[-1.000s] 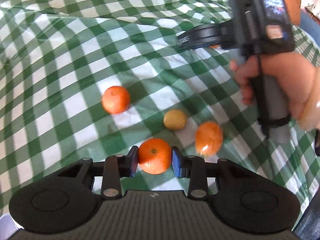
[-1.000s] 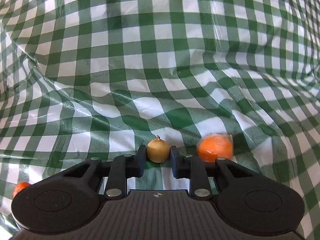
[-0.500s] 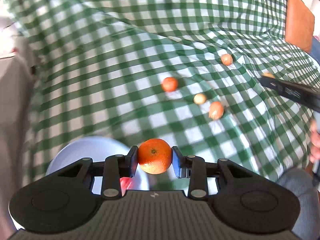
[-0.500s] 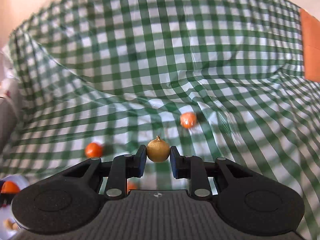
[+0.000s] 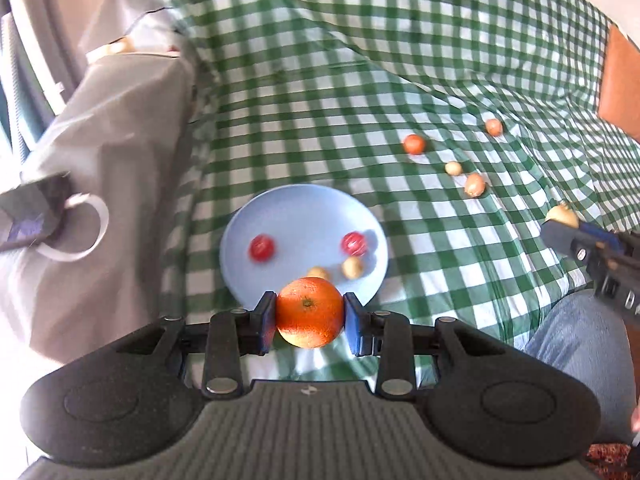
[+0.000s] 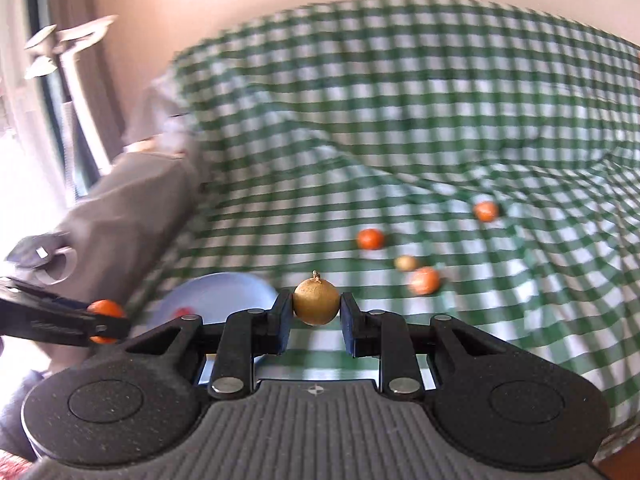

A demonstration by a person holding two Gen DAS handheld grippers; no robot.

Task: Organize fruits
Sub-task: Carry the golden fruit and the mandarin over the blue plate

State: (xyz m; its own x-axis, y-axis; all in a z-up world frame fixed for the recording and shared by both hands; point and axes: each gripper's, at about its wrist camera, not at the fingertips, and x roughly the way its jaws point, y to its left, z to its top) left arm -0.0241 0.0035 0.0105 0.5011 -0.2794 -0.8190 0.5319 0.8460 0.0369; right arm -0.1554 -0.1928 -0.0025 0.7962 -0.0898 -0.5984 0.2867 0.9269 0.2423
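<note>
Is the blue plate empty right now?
No, the blue plate already carries two red fruits and two small tan ones, seen from the left wrist.

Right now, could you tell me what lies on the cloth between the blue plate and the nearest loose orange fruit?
Nothing: in the left wrist view, only bare checked cloth separates the blue plate from that orange fruit.

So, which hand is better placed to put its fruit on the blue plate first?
Probably the left. Its gripper holds the orange just at the blue plate's near rim, while the right gripper with the small brown fruit is further aside.
</note>
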